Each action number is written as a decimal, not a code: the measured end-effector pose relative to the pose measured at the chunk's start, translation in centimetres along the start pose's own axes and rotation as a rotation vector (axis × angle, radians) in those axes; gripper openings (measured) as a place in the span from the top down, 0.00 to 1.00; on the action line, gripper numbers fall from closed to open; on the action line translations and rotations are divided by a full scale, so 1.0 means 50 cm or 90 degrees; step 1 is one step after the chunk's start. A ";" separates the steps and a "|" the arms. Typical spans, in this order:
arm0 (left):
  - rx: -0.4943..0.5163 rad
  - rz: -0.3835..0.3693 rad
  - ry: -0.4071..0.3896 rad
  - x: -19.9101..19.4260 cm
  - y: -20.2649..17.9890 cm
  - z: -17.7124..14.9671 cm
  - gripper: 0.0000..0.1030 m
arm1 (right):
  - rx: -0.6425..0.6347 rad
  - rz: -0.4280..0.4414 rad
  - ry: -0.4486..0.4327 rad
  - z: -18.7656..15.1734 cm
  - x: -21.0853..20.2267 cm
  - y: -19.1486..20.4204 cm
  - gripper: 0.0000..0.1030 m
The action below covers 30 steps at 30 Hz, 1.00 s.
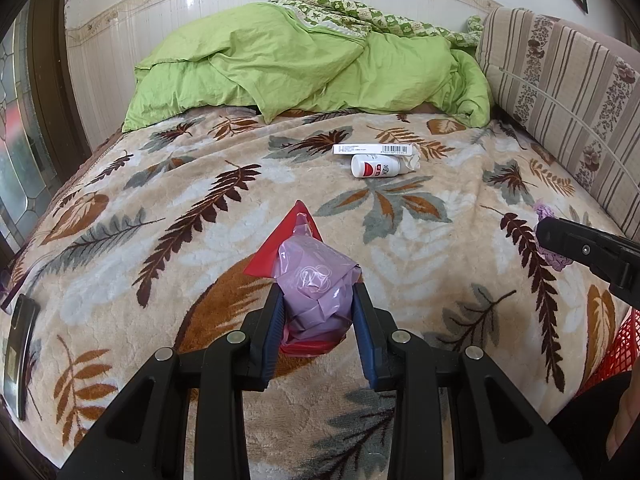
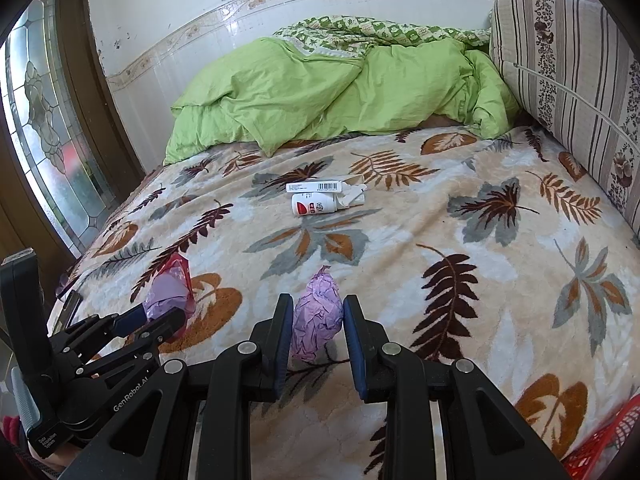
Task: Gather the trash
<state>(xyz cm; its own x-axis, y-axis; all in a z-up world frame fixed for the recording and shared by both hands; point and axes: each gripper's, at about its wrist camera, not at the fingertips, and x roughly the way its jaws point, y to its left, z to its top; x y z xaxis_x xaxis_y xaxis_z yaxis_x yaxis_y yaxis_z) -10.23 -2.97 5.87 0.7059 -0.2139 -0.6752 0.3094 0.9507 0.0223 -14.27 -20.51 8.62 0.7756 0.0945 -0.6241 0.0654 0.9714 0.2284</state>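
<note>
My left gripper (image 1: 318, 292) is shut on a red plastic bag with purple paper inside (image 1: 312, 276), held just above the leaf-patterned blanket (image 1: 200, 184). It also shows in the right wrist view (image 2: 168, 292). My right gripper (image 2: 318, 304) is shut on a crumpled purple paper wad (image 2: 318, 316); that wad shows at the right in the left wrist view (image 1: 546, 216). A white bottle with a red label (image 1: 378, 167) and a white box with a barcode (image 1: 372, 149) lie together mid-bed, also in the right wrist view (image 2: 316, 204).
A green quilt (image 1: 304, 64) is bunched at the far end. A striped cushion (image 1: 560, 92) lines the right side. A phone (image 1: 18, 356) lies at the bed's left edge. A red mesh basket (image 1: 616, 348) sits at the near right. A door (image 2: 40, 120) stands left.
</note>
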 end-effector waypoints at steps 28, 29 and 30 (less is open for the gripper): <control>0.241 -0.365 0.018 -0.194 -0.404 0.036 0.69 | 0.278 -0.149 -0.094 -0.136 -0.417 -0.355 0.74; 0.256 -0.388 0.026 -0.201 -0.437 0.034 0.69 | 0.294 -0.160 -0.096 -0.150 -0.437 -0.377 0.74; 0.269 -0.415 0.038 -0.207 -0.474 0.029 0.69 | 0.307 -0.176 -0.096 -0.164 -0.456 -0.397 0.74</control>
<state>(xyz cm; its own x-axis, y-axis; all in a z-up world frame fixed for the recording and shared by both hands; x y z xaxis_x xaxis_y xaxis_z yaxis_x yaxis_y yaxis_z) -23.97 -23.62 13.39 0.2664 -0.6763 -0.6868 0.8753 0.4681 -0.1215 -38.40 -40.14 12.17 0.7679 -0.2149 -0.6035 0.5293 0.7434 0.4088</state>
